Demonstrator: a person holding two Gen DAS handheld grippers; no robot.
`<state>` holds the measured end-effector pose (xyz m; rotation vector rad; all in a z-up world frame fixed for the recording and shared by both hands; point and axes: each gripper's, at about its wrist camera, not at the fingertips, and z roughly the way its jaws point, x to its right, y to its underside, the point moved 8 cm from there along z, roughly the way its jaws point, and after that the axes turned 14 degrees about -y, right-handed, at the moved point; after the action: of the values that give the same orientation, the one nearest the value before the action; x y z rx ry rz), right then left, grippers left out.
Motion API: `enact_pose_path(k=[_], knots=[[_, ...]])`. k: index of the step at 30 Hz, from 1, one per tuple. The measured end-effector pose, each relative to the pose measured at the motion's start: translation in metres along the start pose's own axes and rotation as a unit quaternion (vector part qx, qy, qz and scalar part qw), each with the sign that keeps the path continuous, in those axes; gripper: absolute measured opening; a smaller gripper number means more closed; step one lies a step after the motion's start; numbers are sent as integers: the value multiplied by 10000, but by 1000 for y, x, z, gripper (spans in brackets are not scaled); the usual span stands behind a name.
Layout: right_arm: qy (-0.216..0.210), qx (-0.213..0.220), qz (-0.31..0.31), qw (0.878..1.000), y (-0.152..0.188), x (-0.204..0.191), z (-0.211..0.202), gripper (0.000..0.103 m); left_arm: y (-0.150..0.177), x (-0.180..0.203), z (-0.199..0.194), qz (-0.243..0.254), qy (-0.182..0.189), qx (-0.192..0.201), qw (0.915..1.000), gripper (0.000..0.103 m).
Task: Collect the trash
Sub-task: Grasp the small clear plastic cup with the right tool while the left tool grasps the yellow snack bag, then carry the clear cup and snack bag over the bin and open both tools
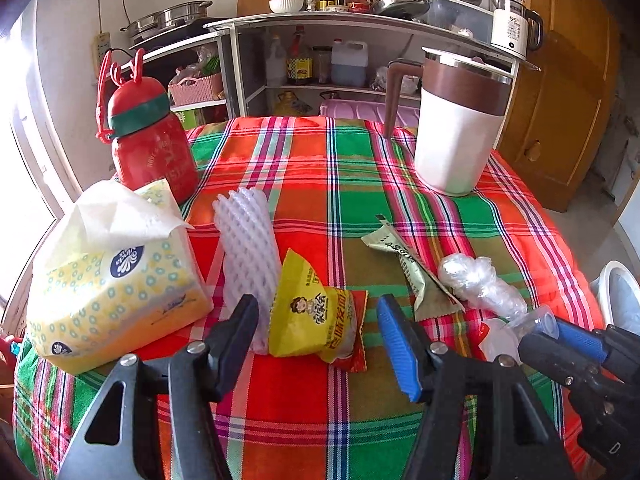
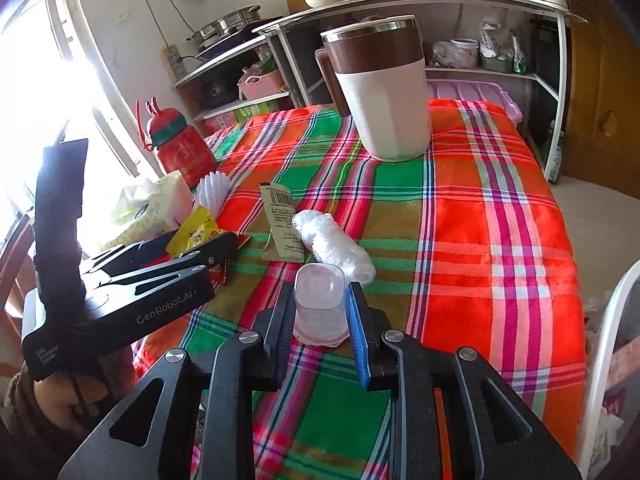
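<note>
Through the left wrist view, your left tongs (image 1: 318,330) are standing apart over the bench (image 1: 320,168), which is wearing a woven plaid cloth in red, green and orange. A crinkled yellow snack packet (image 1: 310,320) is lying between the two fingers; the pads are not pressing on it. Just left of it, a ribbed white foam fruit sleeve (image 1: 248,248) is leaning against a soft yellow tissue pack (image 1: 116,292), with a thin sheet poking out of the top. Right of the blue pad (image 1: 398,348), a flat olive-green sachet (image 1: 408,264) is lying torn open, and a wad of crumpled clear plastic film (image 1: 478,282) is touching its far edge. Your right tongs (image 1: 548,326) are showing at the lower right, pinching a small clear plastic cup (image 1: 516,330).

Through the right wrist view, your right tongs (image 2: 320,308) are clamping that translucent, square-mouthed cup (image 2: 319,304) by its sides, mouth toward the camera. The crumpled film (image 2: 332,244) is lying just beyond it on the cloth. Your left tongs (image 2: 200,240) are reaching in from the left around the yellow packet (image 2: 194,230). Farther back, a smooth red bottle (image 2: 180,152) and a white-and-brown lidded mug (image 2: 380,92) are standing upright, well apart.
</note>
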<state>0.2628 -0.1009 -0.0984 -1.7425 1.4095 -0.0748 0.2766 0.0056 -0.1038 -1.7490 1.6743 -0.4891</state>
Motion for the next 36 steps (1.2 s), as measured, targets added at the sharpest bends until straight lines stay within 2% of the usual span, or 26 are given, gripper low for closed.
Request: enact_pose_path(k=[4, 6, 9, 24, 36], knots=[[-4, 29, 46, 10000, 1, 1, -2, 26, 1, 7, -3, 126, 74, 66, 9999, 42], [2, 47, 55, 10000, 1, 1, -3, 26, 1, 13, -5, 191, 186, 63, 9996, 32], [16, 68, 76, 9999, 0, 2, -5, 26, 5, 21, -5, 214, 398, -41, 9990, 27], [11, 230, 133, 9996, 0, 3, -19, 26, 15, 23, -26, -4, 965, -69, 9953, 25], [-12, 452, 101, 9989, 2, -7, -48, 26, 20, 23, -65, 41, 1161, 172, 9931, 25]])
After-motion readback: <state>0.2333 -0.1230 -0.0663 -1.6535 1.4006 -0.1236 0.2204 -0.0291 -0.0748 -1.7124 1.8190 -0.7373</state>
